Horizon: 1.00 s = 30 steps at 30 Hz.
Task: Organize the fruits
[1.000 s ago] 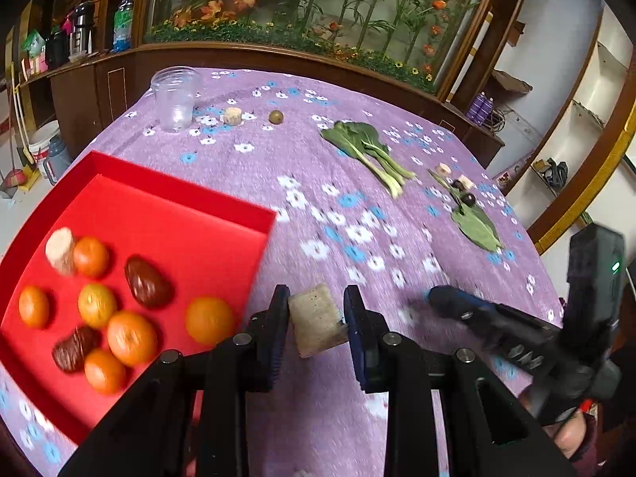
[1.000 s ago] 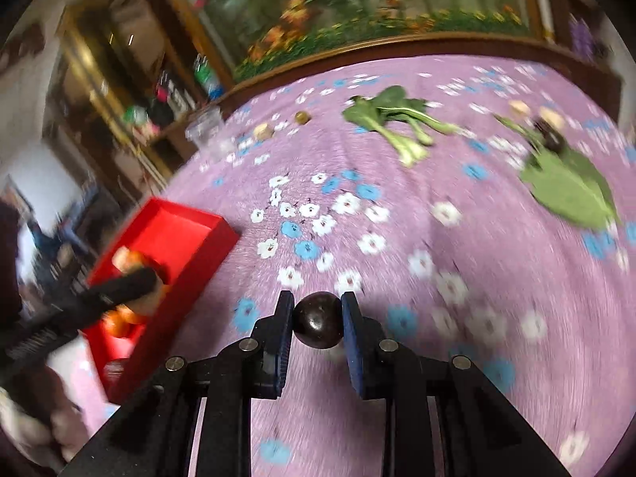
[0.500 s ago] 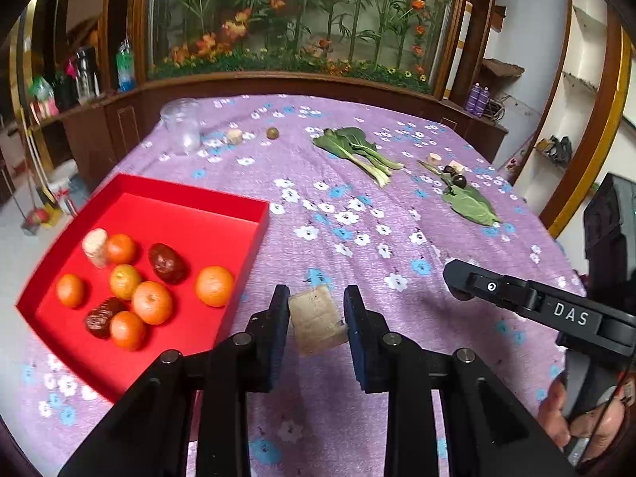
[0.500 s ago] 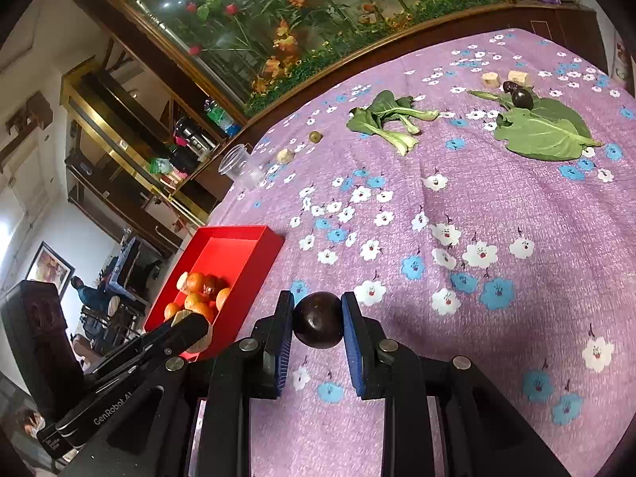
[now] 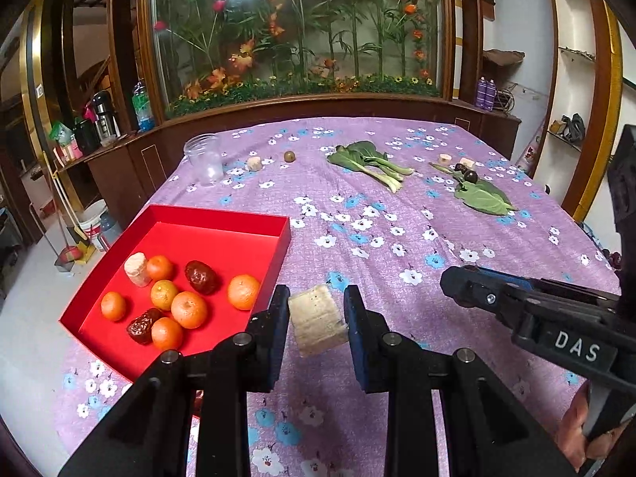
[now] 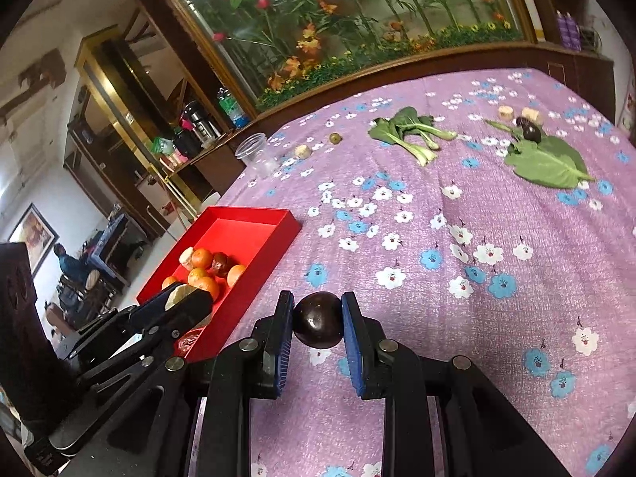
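**Fruit held in both grippers beside the red tray**

Fruit is being carried in both tools. The left gripper (image 5: 317,318) is pressed together on a pale cut chunk (image 5: 317,320), gripped across its flat sides and held just to the right of the red tray (image 5: 222,220). The right gripper (image 6: 317,320) is pinching a dark round fruit (image 6: 317,320) across its widest part, also to the right of the tray and near its front corner.

Inside the tray, several oranges (image 5: 189,309), two wrinkled brown dates (image 5: 200,276) and another pale chunk (image 5: 136,269) are gathered toward the front. Well beyond the tray, across the flowered tablecloth (image 5: 397,238), lie leafy greens (image 5: 369,161), a large leaf (image 5: 483,197) with another dark fruit (image 5: 471,176) at its edge, and a clear plastic cup (image 5: 204,158).

The chunk is judged light and somewhat soft, likely to crumble or dent if squeezed harder; its flat faces give a secure hold. The round fruit is judged smooth and prone to slipping or rolling, so a centred grip is needed, and it should be released low in the tray.
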Each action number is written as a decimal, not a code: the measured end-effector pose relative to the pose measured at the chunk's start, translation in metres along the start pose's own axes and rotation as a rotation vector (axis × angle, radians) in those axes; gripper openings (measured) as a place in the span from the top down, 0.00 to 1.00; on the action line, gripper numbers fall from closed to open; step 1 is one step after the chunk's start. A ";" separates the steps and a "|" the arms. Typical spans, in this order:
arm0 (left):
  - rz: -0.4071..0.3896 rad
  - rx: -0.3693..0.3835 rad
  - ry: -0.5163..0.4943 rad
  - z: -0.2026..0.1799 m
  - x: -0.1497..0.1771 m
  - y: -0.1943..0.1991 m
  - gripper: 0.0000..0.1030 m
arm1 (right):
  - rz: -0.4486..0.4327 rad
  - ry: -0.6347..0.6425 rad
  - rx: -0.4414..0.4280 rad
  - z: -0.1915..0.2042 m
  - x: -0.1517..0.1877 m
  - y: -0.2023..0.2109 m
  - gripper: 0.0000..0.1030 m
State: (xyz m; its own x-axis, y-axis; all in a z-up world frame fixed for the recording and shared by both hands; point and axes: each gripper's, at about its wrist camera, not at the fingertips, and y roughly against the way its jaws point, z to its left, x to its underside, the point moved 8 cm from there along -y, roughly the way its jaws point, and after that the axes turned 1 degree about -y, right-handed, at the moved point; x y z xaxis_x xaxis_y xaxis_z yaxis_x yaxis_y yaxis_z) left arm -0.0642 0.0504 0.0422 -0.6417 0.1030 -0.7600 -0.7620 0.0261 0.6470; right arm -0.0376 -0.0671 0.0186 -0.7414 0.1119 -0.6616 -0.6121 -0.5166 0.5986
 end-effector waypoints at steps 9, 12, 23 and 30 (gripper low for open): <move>0.000 -0.012 -0.009 0.002 0.001 0.000 0.74 | -0.001 0.012 0.006 0.002 0.003 0.000 0.74; 0.005 -0.012 -0.007 0.001 0.002 0.000 0.74 | 0.002 0.011 0.006 0.002 0.004 -0.001 0.74; 0.045 -0.017 -0.017 0.000 0.010 -0.015 0.74 | 0.024 0.009 0.011 -0.001 0.009 -0.011 0.74; 0.089 0.005 -0.031 -0.009 0.022 -0.032 0.74 | 0.045 0.022 0.070 -0.012 0.013 -0.021 0.74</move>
State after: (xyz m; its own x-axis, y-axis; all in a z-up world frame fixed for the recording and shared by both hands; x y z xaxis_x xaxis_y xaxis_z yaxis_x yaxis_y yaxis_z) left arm -0.0544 0.0428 0.0045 -0.7038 0.1357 -0.6973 -0.7017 0.0208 0.7122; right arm -0.0309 -0.0649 -0.0079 -0.7626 0.0706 -0.6430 -0.5968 -0.4604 0.6572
